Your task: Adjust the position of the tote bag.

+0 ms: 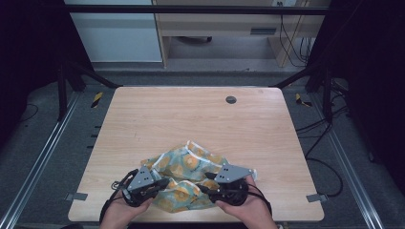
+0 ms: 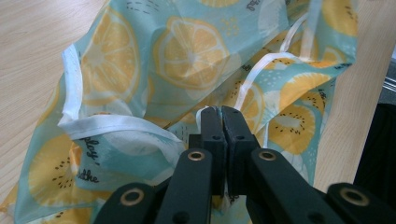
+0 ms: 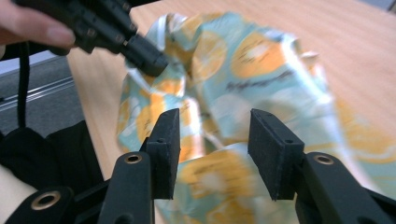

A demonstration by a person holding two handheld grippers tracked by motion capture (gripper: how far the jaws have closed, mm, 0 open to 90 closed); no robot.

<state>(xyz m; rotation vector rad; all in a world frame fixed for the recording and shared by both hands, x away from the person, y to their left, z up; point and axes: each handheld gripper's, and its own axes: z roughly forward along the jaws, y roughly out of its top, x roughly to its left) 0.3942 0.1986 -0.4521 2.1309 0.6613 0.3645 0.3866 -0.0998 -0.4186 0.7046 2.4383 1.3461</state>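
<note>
A crumpled cloth bag (image 1: 191, 164) printed with lemon slices on pale teal lies near the front edge of the wooden table (image 1: 191, 114). My left gripper (image 1: 165, 182) has its jaws pressed together on a fold of this cloth (image 2: 187, 46), pinched right at the tips (image 2: 220, 114). My right gripper (image 1: 205, 182) stands at the cloth's right side. Its jaws (image 3: 215, 135) are apart, with a bulge of cloth (image 3: 261, 70) lying between and beyond them, and the pads do not press on it. In the right gripper view, the left gripper (image 3: 156, 65) bites the cloth's far edge.
A small round grommet (image 1: 231, 99) sits in the table's far half. Black frame posts (image 1: 62, 90) stand at the back corners. The table's front edge runs just under both hands, and bare wood stretches behind the cloth.
</note>
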